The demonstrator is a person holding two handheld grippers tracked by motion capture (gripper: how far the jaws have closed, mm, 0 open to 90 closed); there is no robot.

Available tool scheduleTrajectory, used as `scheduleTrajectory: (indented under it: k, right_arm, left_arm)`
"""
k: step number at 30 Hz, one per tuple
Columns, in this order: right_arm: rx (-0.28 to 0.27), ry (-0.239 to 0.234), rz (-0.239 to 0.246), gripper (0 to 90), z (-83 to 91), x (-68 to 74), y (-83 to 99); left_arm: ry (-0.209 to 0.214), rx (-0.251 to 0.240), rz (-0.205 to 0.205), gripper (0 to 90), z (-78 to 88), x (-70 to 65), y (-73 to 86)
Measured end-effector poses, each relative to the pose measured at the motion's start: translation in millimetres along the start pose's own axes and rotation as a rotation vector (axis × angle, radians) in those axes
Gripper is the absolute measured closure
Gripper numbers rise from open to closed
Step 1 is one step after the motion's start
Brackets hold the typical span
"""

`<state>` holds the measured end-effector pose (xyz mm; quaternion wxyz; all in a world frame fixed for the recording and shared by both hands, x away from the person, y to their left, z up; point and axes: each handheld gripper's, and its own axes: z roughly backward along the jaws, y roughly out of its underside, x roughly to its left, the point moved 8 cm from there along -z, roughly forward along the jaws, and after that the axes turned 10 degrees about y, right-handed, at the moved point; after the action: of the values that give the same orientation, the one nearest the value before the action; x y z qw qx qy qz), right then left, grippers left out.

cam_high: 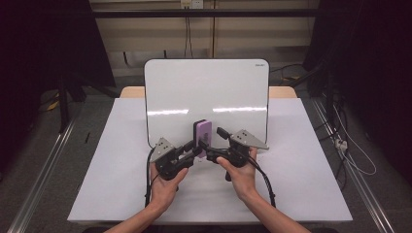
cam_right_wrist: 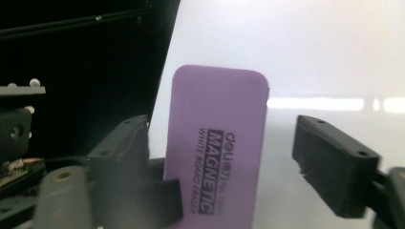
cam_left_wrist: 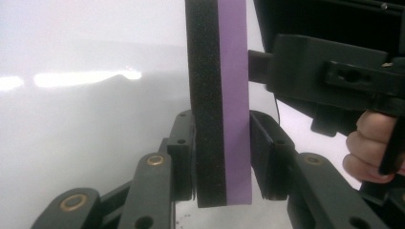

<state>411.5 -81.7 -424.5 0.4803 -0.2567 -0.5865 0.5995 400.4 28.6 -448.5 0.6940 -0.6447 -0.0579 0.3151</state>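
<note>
Purple eraser passed between two grippers above the whiteboard

Purple plastic backs the whiteboard eraser, and a thick black felt pad forms its other face; the left gripper view shows both layers edge-on. The eraser stands upright in the air between the two hands, over the near edge of the whiteboard, which lies on the white table. The left gripper is clenched on the eraser's lower end, one jaw pressing the felt face and the other the purple back. The right gripper is released: one jaw stands well clear at the right of its view, the other lies near the eraser's left edge, and neither presses on it.

Handling, as judged: the eraser looks light. The plastic back is stiff and smooth, so it may slip under a hard pad; the felt is soft and yields, which helps the grip. It does not look fragile. The best hold is across the thickness, felt to plastic, near one end, as the left gripper has it, leaving the other end free.

Orientation: the long axis runs roughly vertical, tilted slightly. The printed purple face turns toward the right gripper; the felt face turns toward the person's left. The free, rounded end points up.
</note>
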Motion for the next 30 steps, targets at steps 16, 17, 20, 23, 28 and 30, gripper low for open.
scheduleTrajectory:
  k: [16,17,20,23,28,30]
  right_arm:
    - [0.059,0.108,0.162,5.5,30.0,-48.7,9.2]
    - [0.067,0.115,0.165,5.3,32.4,-51.9,10.8]
    - [0.088,0.137,0.186,4.9,39.2,-61.3,14.9]
    - [0.098,0.152,0.210,4.4,47.7,-69.5,17.1]
    - [0.125,0.203,0.223,3.6,62.2,-86.7,26.4]
    - [0.135,0.208,0.207,3.6,66.7,-91.9,28.3]
  left_arm:
    - [-0.142,0.211,-0.142,64.5,22.2,15.0,-4.5]
    - [-0.154,0.226,-0.160,64.5,23.7,15.8,-5.1]
    - [-0.178,0.259,-0.186,64.5,28.2,17.1,-6.4]
    - [-0.199,0.265,-0.234,64.5,33.6,17.4,-11.9]
    - [-0.237,0.274,-0.271,64.6,44.3,24.1,-15.1]
    - [-0.251,0.280,-0.277,64.6,49.1,26.6,-15.1]
